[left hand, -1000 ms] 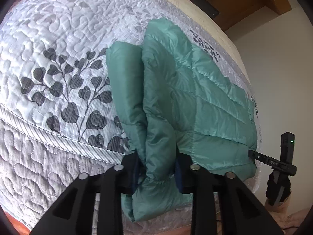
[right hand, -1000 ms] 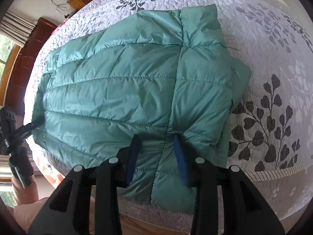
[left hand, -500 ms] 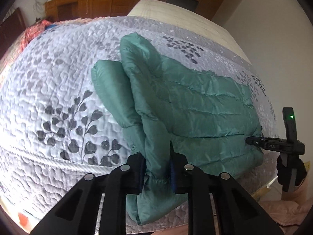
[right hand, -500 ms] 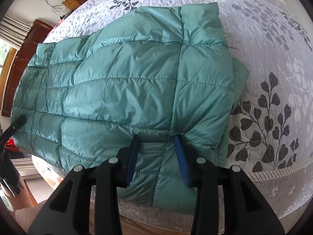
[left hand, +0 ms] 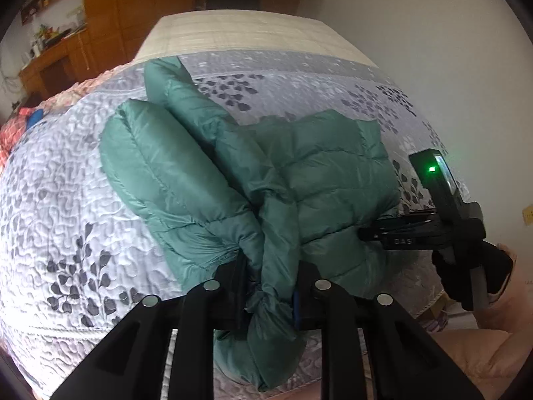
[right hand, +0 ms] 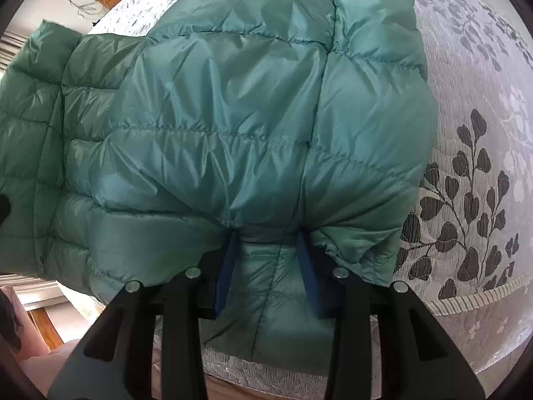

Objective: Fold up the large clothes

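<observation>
On the quilted bedspread (left hand: 66,200) lies the green down jacket (right hand: 233,116), near the bed's front edge and partly lifted there. Its long axis runs sideways between the 2 tools, with 1 sleeve (left hand: 160,173) on the left end. Left gripper (left hand: 271,286): jaws narrow, clamped on a bunched edge of the jacket. Right gripper (right hand: 266,266): jaws moderately apart, gripping the near hem. Both grips sit on the near edge, so the body lies ahead of both; judged next move is a fold away from the holder.
</observation>
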A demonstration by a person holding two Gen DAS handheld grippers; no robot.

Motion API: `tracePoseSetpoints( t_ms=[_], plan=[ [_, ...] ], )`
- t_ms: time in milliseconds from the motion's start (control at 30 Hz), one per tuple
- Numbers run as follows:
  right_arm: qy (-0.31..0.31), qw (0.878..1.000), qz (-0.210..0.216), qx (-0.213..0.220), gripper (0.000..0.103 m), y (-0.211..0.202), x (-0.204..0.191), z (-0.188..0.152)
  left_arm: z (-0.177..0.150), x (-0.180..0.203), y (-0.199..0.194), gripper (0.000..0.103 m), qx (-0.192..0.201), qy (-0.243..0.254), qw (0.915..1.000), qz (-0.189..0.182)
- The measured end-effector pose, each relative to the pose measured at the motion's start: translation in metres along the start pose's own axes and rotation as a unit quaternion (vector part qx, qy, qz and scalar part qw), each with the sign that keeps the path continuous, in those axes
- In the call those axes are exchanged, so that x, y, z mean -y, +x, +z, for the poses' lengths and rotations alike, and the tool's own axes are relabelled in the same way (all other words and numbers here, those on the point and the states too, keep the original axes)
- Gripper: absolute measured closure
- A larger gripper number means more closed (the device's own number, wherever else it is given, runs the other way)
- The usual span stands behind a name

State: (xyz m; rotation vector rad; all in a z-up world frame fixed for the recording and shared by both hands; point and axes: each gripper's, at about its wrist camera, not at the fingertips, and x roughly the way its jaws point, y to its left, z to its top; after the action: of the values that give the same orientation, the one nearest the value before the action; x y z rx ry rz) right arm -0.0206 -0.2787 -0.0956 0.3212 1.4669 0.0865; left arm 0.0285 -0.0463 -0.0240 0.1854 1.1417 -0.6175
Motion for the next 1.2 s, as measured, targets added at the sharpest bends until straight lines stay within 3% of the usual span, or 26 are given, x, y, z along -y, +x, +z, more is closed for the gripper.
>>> tracePoseSetpoints(
  t_ms=[300,567,900,1200],
  plan=[
    [0.019,0.999,0.028,0.004,0.067,-0.006,0.024,-0.001,0.021,0.042,0.029,0.080,-0.018,0.003,0.9986,-0.049],
    [0.030,0.999,0.037,0.002,0.069,-0.016,0.049,-0.004,0.023,0.060,0.086,0.080,-0.068,0.009,0.9950,-0.072],
    [0.018,1.000,0.009,-0.006,0.069,0.014,0.049,0.007,0.008,0.063,0.129,0.080,-0.076,0.026,0.9948,-0.063],
    [0.013,1.000,-0.006,0.005,0.069,0.031,0.032,-0.002,-0.007,0.057,0.139,0.081,-0.066,0.016,0.9958,-0.061]
  ],
)
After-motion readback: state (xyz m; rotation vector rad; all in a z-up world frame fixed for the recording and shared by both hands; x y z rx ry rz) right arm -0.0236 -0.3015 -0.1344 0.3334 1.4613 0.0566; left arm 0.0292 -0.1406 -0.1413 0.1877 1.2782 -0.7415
